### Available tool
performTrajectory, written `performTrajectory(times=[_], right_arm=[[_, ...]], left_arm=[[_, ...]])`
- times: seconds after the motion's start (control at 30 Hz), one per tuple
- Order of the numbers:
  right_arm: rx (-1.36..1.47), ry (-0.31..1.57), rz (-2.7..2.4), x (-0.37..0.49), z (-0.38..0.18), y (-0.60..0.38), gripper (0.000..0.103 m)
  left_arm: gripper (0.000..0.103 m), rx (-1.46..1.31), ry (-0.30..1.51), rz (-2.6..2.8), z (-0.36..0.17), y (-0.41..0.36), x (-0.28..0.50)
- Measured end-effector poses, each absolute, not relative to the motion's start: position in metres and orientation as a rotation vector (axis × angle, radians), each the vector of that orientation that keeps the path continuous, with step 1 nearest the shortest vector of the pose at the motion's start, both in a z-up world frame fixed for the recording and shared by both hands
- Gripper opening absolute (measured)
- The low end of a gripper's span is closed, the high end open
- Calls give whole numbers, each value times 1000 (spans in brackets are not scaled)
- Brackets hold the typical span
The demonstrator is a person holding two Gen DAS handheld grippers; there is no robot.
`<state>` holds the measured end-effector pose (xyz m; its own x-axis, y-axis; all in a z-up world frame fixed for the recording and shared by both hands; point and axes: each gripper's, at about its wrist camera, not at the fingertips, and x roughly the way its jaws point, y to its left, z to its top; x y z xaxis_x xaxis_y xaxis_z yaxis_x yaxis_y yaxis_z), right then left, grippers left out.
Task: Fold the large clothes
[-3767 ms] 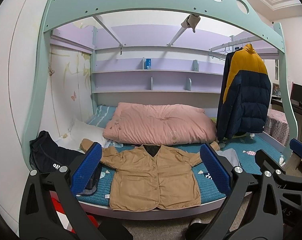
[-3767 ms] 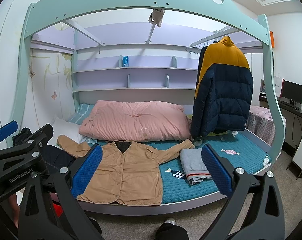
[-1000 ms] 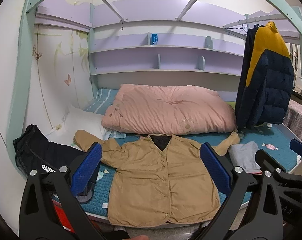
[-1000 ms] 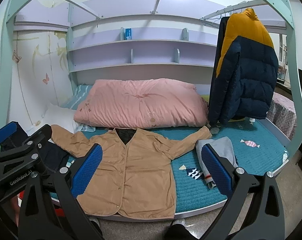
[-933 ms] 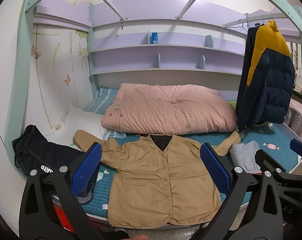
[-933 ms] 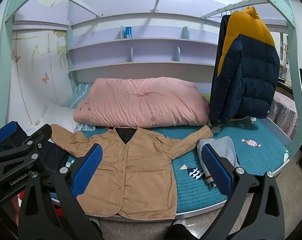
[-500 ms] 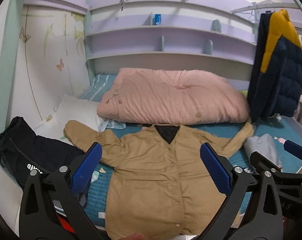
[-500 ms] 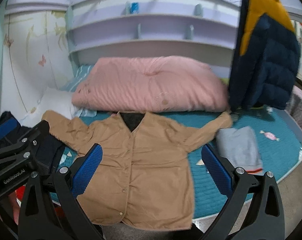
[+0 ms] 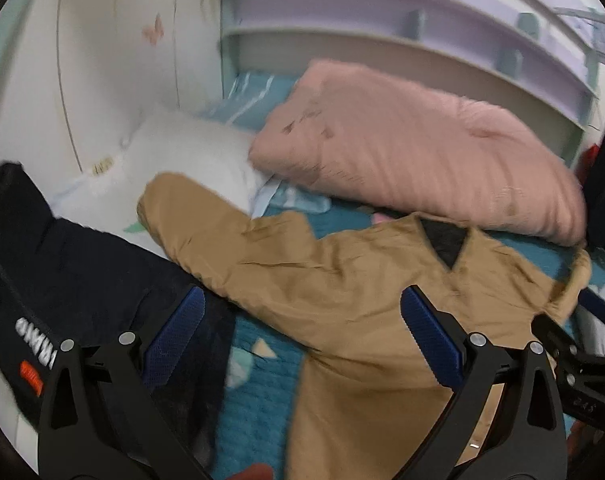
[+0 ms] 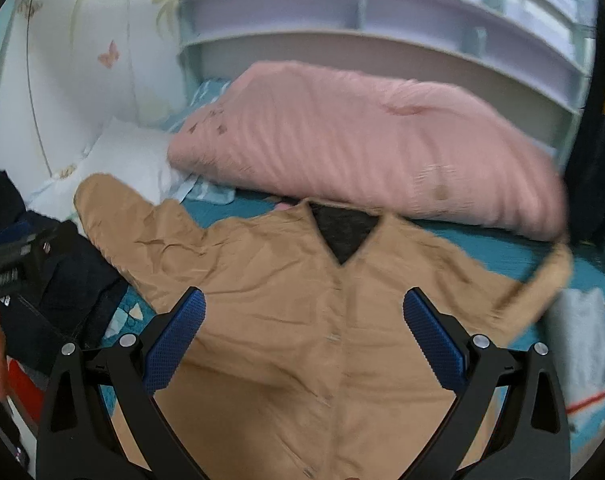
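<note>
A tan button-front jacket (image 9: 342, 280) lies flat and face up on the teal bed, both sleeves spread out; it also shows in the right wrist view (image 10: 302, 312). Its left sleeve (image 9: 190, 216) reaches up onto a white pillow. My left gripper (image 9: 302, 340) is open and empty, above the left shoulder and sleeve. My right gripper (image 10: 304, 338) is open and empty, above the jacket's chest and button line. The jacket's hem is hidden behind the gripper frames. Both views are motion blurred.
A pink quilt (image 9: 414, 152) lies behind the collar. A white pillow (image 9: 182, 156) and a dark garment (image 9: 62, 280) are at the left. A folded grey garment (image 10: 578, 336) lies at the right, beside the right sleeve (image 10: 538, 284). Shelves (image 10: 382, 20) line the back wall.
Both grippers have moved forward and down from outside the bunk frame to close over the jacket. The left one has swung left toward the sleeve. The jaws have stayed open.
</note>
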<state>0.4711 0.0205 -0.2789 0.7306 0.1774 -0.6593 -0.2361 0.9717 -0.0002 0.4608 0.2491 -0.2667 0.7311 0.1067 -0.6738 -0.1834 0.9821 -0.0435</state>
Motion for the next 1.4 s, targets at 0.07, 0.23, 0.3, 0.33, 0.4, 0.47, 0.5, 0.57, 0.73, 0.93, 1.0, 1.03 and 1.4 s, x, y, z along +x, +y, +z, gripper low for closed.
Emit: performTrajectory(times=[0.07,0.23,0.3,0.33,0.4,0.47,0.5,0.57,0.73,0.93,1.0,1.03,1.4], right_arm=[[-100,729,236,489,-297,38,95],[-97,837,276,536,-350,82,36],[-81,886,315,552,-367,97,12],[-66,903,334,558,-372,103,7],[-59,905,361,564,-380,115,1],[-48,903,404,568,-385,128,0],[-44,906,425,570,-387,136,0],[-39,905,446,572,-390,147,0],[-26,928,463,583,-407,167,1],[-2,967,467,589,-426,170,1],[-7,999,469,592,-435,171,1],[-3,1012,467,594,-439,171,1],[18,1038,491,603,-459,170,1]], left_arm=[[98,-127,766,209,-287,287,485],[98,-160,779,304,-314,356,516],[98,-191,818,338,-327,382,528],[98,-204,819,344,-332,391,532],[98,-242,832,371,-341,413,539],[98,-315,835,372,-348,433,543],[98,-365,826,371,-352,444,545],[98,-407,804,374,-354,457,550],[98,-432,788,396,-355,476,572],[80,-323,857,460,-370,476,601],[57,-314,889,451,-373,474,605],[52,-313,886,445,-372,473,605],[8,-259,651,295,-299,414,562]])
